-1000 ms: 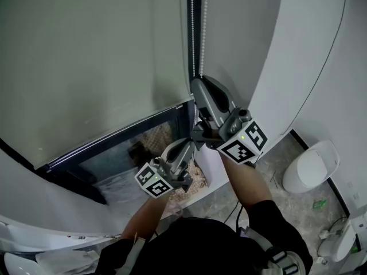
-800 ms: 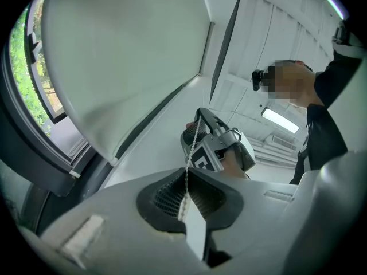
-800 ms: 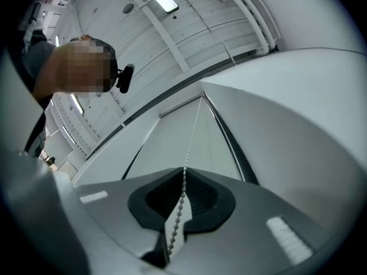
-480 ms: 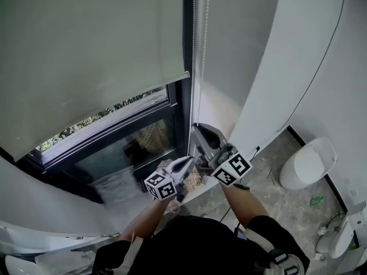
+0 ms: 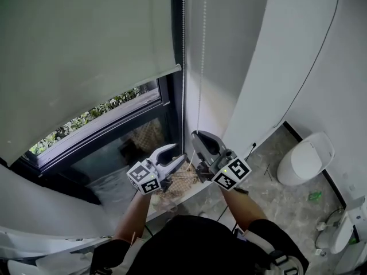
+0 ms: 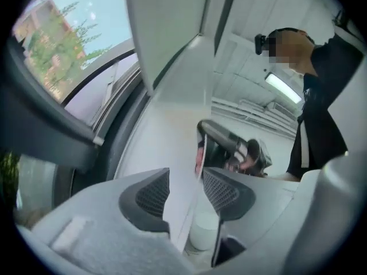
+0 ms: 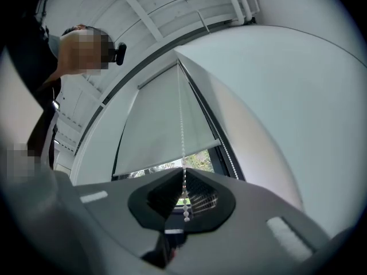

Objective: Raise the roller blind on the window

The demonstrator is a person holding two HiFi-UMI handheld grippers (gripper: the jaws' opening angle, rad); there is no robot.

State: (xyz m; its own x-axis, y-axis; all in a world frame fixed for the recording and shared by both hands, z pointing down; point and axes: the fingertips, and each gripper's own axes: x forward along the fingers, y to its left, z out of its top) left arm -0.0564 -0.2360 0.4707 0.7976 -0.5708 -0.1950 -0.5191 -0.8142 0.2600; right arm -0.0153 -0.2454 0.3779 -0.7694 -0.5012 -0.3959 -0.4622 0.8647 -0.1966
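Bead chain [image 5: 183, 44] right of blind [image 5: 86, 50]; window glass [image 5: 117, 148] below blind.

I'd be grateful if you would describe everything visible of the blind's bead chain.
The bead chain is a thin string of small white beads, plastic by the look. Two near-vertical strands hang beside the dark window frame, right of the blind. One runs straight down into the right gripper, whose jaws are shut on it.
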